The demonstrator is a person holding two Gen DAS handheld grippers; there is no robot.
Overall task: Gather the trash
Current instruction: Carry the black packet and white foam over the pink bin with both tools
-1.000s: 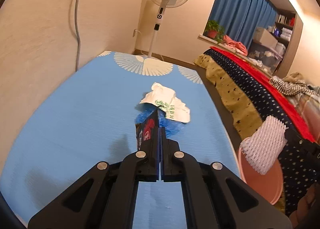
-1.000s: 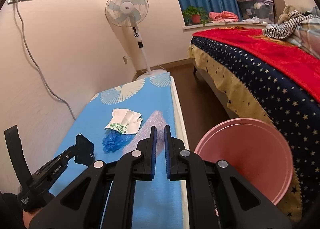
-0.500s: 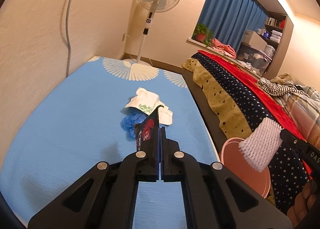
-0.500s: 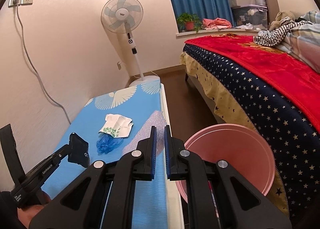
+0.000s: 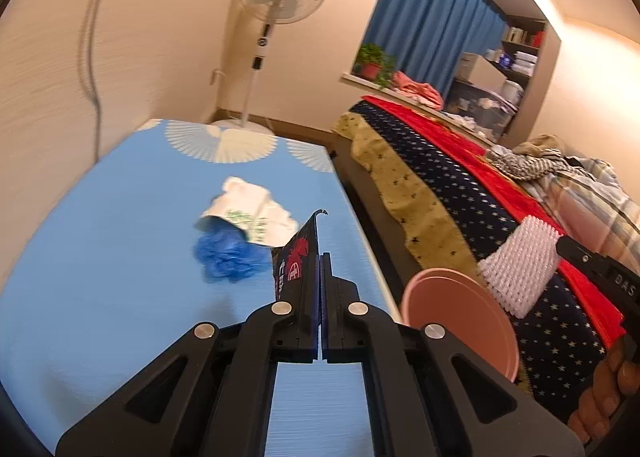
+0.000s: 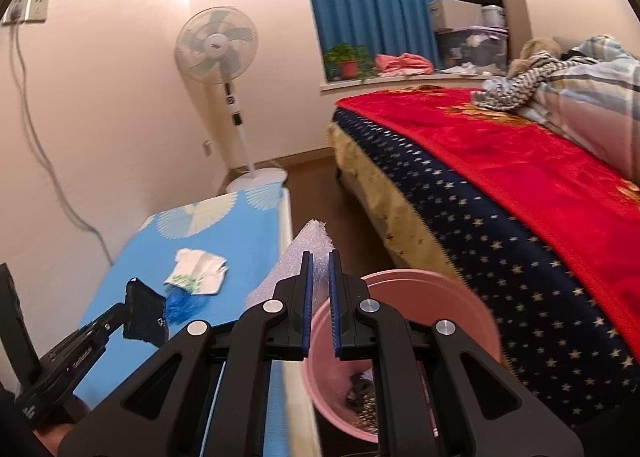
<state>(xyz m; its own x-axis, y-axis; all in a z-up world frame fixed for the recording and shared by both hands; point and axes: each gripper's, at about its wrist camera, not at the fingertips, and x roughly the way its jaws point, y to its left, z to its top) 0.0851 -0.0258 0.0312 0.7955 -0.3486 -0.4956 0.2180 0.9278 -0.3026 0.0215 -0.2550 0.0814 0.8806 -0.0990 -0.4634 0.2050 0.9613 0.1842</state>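
Wrapper (image 5: 298,257) clamped in left tool (image 5: 320,269), near table edge (image 5: 360,225).

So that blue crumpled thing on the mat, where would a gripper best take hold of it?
I would pinch the bunched outer end of the blue crumpled plastic, coming from above on the side away from the white paper bag. The other end tucks under the bag's open edge, and the free end is puffed up off the blue mat, so the folds give something to grab.

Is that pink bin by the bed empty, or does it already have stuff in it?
Not empty. The right wrist view looks into the pink bin and shows some dark and speckled scraps at its bottom; what they are is too blurred to tell.
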